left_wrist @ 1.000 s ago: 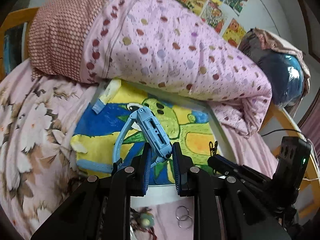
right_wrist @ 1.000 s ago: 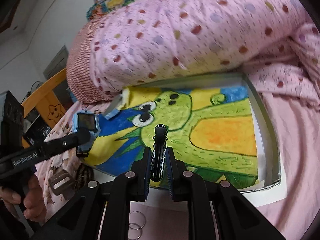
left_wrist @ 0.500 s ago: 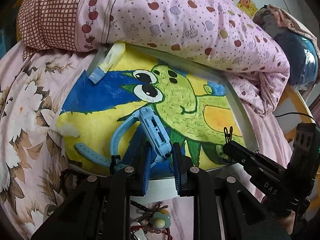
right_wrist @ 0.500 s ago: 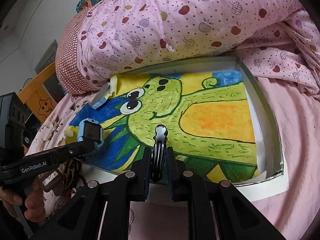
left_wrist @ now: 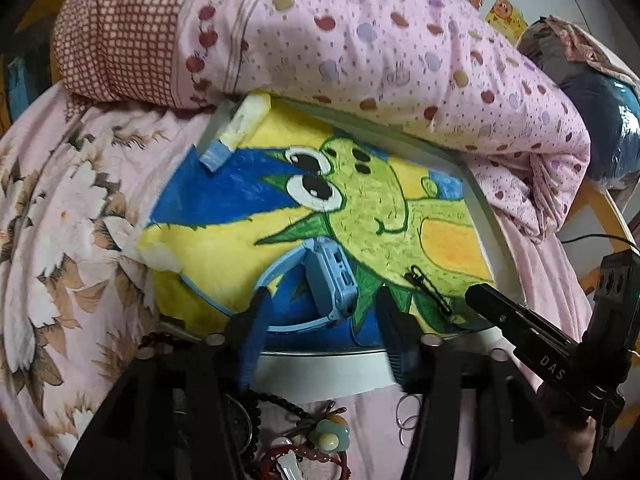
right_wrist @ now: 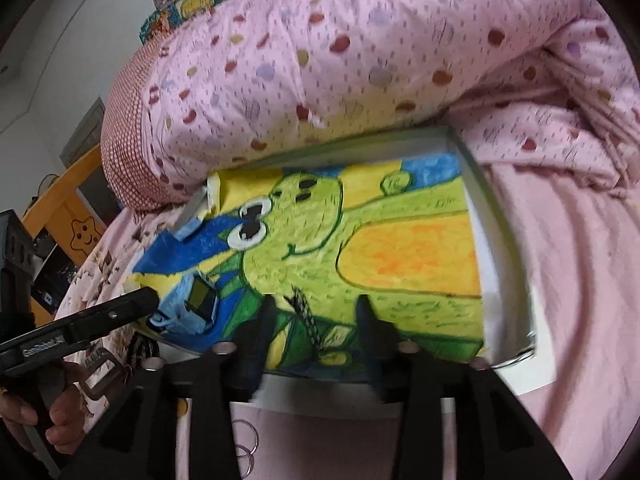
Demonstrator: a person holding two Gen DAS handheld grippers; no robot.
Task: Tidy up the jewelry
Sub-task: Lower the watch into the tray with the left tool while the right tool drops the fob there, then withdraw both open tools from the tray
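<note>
A white tray [left_wrist: 320, 372] lined with a green cartoon painting lies on the bed. A light blue smartwatch [left_wrist: 332, 280] rests on the painting between the jaws of my left gripper [left_wrist: 322, 306]. Those jaws are opening and the pads stand clear of the watch. A black hair clip [right_wrist: 306, 316] lies on the painting near the tray's front edge, between the jaws of my right gripper [right_wrist: 316, 312]. These jaws are opening too and do not touch it. The clip [left_wrist: 428, 288] and watch [right_wrist: 200, 300] show in both views.
A rolled pink spotted quilt [left_wrist: 360, 40] overhangs the tray's far side. Loose pieces lie on the sheet in front of the tray: dark beads [left_wrist: 276, 400], a flower hair tie [left_wrist: 328, 436], metal rings [left_wrist: 408, 416]. A person's hand [right_wrist: 60, 420] holds the left gripper.
Both grippers came down onto the tray and their jaws spread apart. The watch left the left gripper's pads and the hair clip left the right's; both now lie on the painting.
</note>
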